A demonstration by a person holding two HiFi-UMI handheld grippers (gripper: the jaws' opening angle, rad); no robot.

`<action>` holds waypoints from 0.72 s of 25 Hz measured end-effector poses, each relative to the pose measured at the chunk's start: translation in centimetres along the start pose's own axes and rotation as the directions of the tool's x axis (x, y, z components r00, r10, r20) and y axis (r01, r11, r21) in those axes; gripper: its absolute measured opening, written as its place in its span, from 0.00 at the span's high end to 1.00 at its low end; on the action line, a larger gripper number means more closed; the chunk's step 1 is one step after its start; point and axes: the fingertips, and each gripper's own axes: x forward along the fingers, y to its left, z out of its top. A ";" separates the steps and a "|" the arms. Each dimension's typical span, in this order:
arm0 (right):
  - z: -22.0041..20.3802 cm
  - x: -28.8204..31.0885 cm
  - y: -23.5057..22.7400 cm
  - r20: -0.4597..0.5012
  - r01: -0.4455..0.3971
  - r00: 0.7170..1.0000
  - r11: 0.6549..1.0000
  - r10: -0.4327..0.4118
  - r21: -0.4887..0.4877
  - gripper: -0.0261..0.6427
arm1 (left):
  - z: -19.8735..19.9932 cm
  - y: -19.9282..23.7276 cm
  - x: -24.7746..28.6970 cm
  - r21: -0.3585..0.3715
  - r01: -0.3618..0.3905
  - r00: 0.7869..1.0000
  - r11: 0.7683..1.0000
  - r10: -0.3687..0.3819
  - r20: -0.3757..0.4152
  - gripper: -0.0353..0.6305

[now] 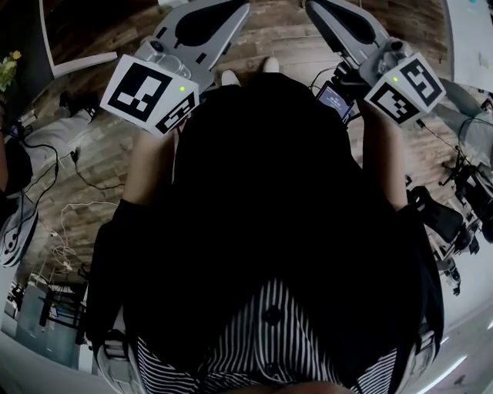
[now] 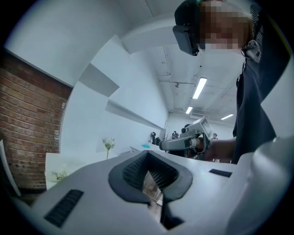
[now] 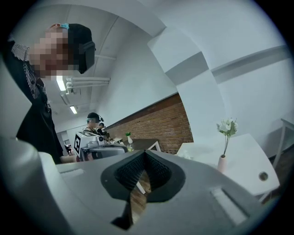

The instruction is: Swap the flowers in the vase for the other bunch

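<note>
Jaws on our left gripper (image 2: 149,176) and right gripper (image 3: 143,174) are pressed together, empty. The vase (image 3: 222,164) stands well ahead on the white table (image 3: 248,158). If we arrive unopened, we risk toppling it.

Both held low ahead of the torso, side by side; left grey plastic two-jaw gripper (image 1: 209,21): jaws together, nothing between, pointing forward near level; bare left forearm (image 1: 150,165) behind it; right grey plastic two-jaw gripper (image 1: 345,21): jaws likewise closed, empty; bare right forearm (image 1: 384,154) behind.
</note>
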 end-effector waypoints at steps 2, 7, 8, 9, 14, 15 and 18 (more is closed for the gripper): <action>0.4 0.4 -0.1 -0.009 -0.021 1.000 1.000 0.020 -0.008 0.96 | -0.2 -0.2 -0.3 -0.013 -0.008 1.000 1.000 0.008 0.002 0.94; 1.4 3.7 0.1 -0.021 -0.100 0.995 0.995 0.100 -0.023 0.96 | 0.3 0.9 -1.5 -0.044 -0.039 0.999 0.998 0.040 0.017 0.94; 1.5 4.1 -0.1 -0.023 -0.121 0.992 0.992 0.120 -0.026 0.96 | 0.4 1.3 -1.6 -0.043 -0.061 0.998 0.997 0.062 0.018 0.94; 1.7 4.4 -0.4 -0.025 -0.140 0.990 0.990 0.139 -0.029 0.96 | 0.5 1.7 -1.5 -0.042 -0.088 0.996 0.995 0.089 0.020 0.94; 4.2 6.3 -2.9 0.002 -0.206 0.978 0.977 0.207 -0.043 0.96 | 1.8 4.4 -0.7 -0.110 -0.172 0.981 0.979 0.181 0.074 0.94; 4.9 6.6 -3.5 0.009 -0.221 0.975 0.974 0.222 -0.047 0.96 | 2.5 5.0 -0.2 -0.151 -0.161 0.979 0.975 0.176 0.098 0.94; 6.4 7.3 -5.9 0.010 -0.249 0.968 0.967 0.249 -0.053 0.96 | 4.5 6.5 2.4 -0.180 -0.140 0.977 0.974 0.165 0.133 0.94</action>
